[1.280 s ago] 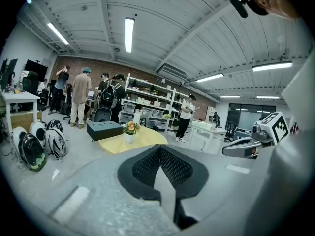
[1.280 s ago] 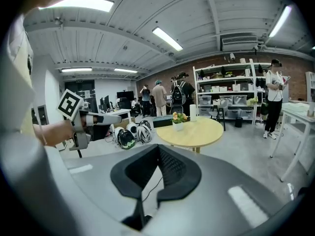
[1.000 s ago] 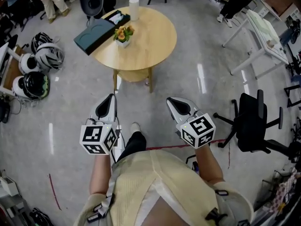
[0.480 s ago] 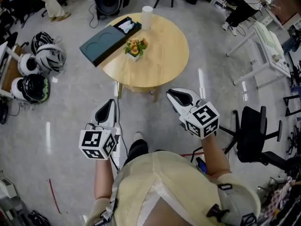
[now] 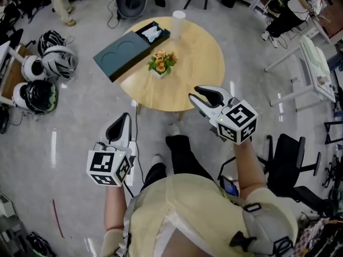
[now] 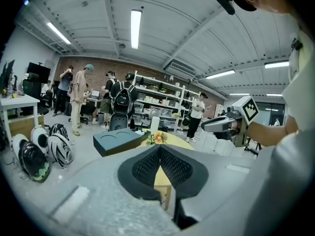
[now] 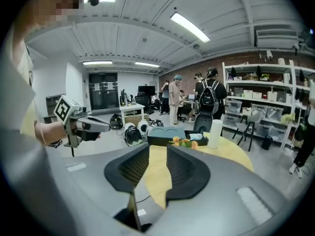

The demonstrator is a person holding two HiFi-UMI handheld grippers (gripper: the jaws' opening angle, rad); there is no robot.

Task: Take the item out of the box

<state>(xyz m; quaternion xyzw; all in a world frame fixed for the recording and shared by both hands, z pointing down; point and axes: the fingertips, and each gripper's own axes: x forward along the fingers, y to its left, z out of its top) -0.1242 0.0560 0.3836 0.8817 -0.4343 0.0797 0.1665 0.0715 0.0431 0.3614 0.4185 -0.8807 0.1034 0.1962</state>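
the item (image 5: 153, 33) was a small pale thing lying in the open dark box (image 5: 163, 37), too small in every view to make out its exact kind; it looked crumpled or wrapped rather than rigid. from that look it would likely be light and somewhat soft, giving under the pads rather than slipping, so a gentle pinch across its raised middle, from above and clear of the box walls, seemed the safest hold. the box sat at the far edge of the round wooden table (image 5: 201, 63), and a flat teal lid (image 5: 120, 57) with two round hollows lay against it and jutted over the table's far left edge. a white cylinder (image 5: 178, 22) stood just beside the box on the far edge, and a small pot of flowers (image 5: 161, 62) stood near the table's middle, between the box and the person. the right gripper (image 5: 193, 92) hung over the table's near right edge, well apart from the box; its jaws had just been opening and stood partly spread with nothing between them. the left gripper (image 5: 126, 116) was short of the table's near edge, over the floor, its jaws pressed together and empty. helmets (image 5: 45, 71) lay on the floor to the left.
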